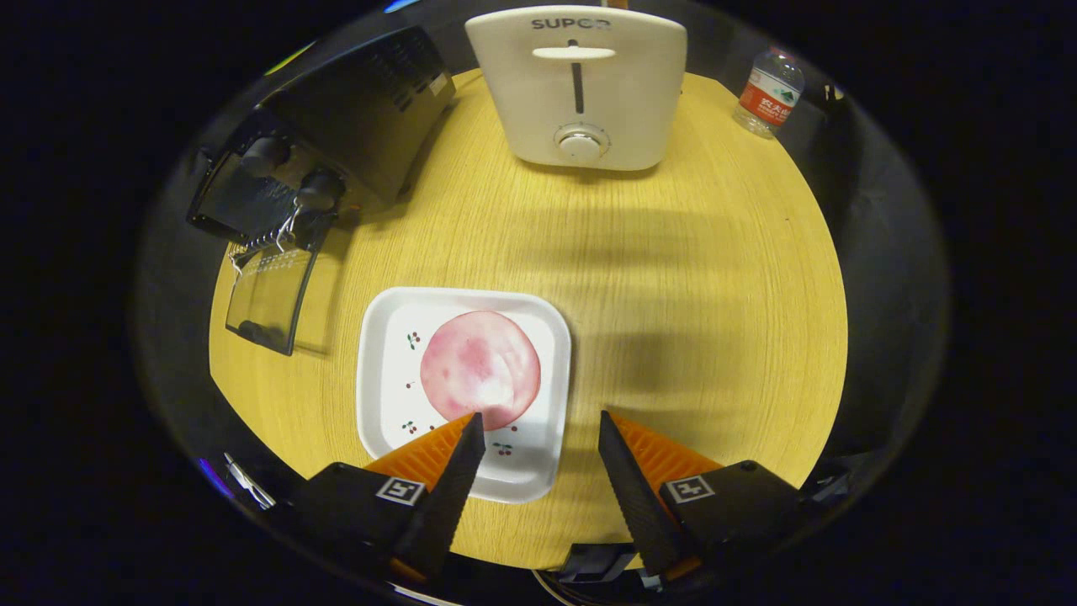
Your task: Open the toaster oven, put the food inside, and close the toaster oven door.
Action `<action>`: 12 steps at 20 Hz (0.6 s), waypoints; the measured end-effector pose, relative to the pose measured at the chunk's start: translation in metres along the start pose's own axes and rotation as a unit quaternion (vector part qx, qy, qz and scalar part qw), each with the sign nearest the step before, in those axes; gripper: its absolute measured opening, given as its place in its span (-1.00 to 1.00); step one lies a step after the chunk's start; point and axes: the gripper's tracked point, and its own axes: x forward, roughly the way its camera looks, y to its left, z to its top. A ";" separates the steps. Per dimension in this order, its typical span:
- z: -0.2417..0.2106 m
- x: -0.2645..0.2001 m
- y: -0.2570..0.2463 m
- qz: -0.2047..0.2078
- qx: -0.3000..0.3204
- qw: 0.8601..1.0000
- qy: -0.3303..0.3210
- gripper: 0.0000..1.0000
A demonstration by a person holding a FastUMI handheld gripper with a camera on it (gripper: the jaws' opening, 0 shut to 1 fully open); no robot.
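A round pink slice of ham [480, 367] lies flat on a white square plate [389, 396] on the round wooden table [690, 278]. My gripper [540, 417] hangs open above the plate's right edge, nothing between its fingers; the left fingertip [471, 429] overlaps the near rim of the ham in the view. Far to the left, beyond the plate, stands the black toaster oven [353, 109] with two knobs. Its glass door [265, 299] is folded down flat onto the table, and a wire rack [269, 236] shows at the opening.
A white pop-up toaster [579, 88] stands at the table's far side, straight ahead. A plastic water bottle [767, 93] with a red label stands at the far right edge. Bare wood lies between the plate and the toaster.
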 end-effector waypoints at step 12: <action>0.000 0.010 -0.008 -0.006 0.005 1.000 0.006 -0.29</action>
